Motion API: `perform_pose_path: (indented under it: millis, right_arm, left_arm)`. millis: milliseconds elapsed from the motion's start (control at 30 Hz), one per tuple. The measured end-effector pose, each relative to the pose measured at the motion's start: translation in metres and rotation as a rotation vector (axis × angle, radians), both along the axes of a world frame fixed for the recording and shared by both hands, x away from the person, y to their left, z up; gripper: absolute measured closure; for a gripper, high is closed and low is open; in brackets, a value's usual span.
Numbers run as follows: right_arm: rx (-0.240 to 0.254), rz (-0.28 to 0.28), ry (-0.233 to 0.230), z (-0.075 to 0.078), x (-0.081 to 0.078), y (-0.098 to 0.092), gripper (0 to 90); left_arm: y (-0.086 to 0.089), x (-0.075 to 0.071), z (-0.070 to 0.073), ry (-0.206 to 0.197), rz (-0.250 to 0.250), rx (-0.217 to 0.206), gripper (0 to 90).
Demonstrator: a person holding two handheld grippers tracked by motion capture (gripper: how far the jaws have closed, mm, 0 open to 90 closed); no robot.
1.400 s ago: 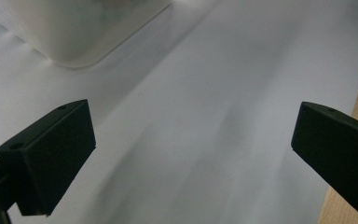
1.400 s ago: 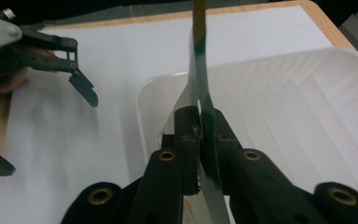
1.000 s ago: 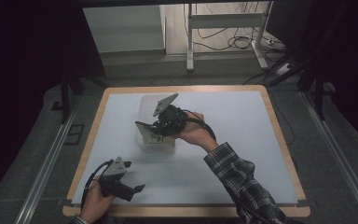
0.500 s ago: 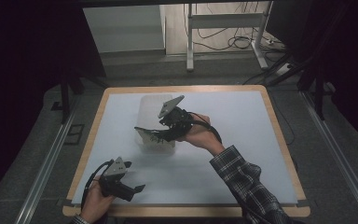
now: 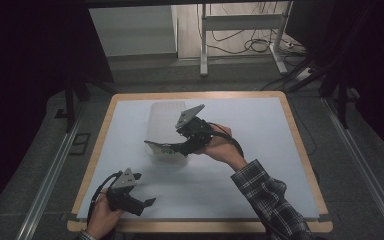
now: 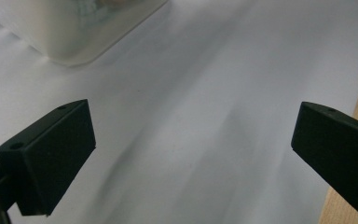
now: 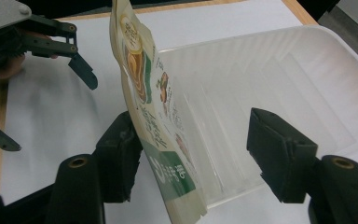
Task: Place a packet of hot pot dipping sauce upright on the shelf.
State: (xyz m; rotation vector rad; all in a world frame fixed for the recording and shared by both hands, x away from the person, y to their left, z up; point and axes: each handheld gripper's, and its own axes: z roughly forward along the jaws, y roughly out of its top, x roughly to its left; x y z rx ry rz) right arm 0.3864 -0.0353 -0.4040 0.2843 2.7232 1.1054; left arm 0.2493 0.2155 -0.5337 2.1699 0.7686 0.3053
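Standing between the parted jaws of the right gripper (image 7: 193,154), a printed food pouch (image 7: 156,116) leans against the near end of a clear plastic tray (image 7: 279,74). These jaws have just been opening: one pad lies right beside the pouch, the other well clear, so nothing is pinched. The tray stretches away ahead of this gripper. Nearer the person, the left gripper (image 5: 142,192) rests over the white table (image 5: 260,150), jaws wide and holding nothing, the tray's corner ahead of it.
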Motion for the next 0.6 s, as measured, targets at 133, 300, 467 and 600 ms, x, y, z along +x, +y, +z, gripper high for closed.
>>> perform_pose_path:
  millis: [133, 300, 467, 600]
  right_arm:
    - [0.005, -0.006, 0.002, 0.0, -0.002, -0.004, 34.4]
    - [0.007, -0.016, 0.008, -0.002, -0.005, -0.009, 32.5]
    - [0.014, -0.026, 0.015, -0.003, -0.008, -0.016, 30.1]
    - [0.034, -0.032, 0.03, -0.003, -0.008, -0.021, 27.3]
  left_arm:
    - [0.0, 0.0, 0.0, 0.002, -0.001, 0.004, 0.0]
    - [-0.001, 0.0, -0.001, 0.003, -0.003, 0.01, 0.0]
    - [-0.001, 0.0, 0.0, 0.001, 0.001, 0.007, 0.0]
    - [0.0, 0.0, 0.0, 0.0, 0.003, 0.008, 0.0]
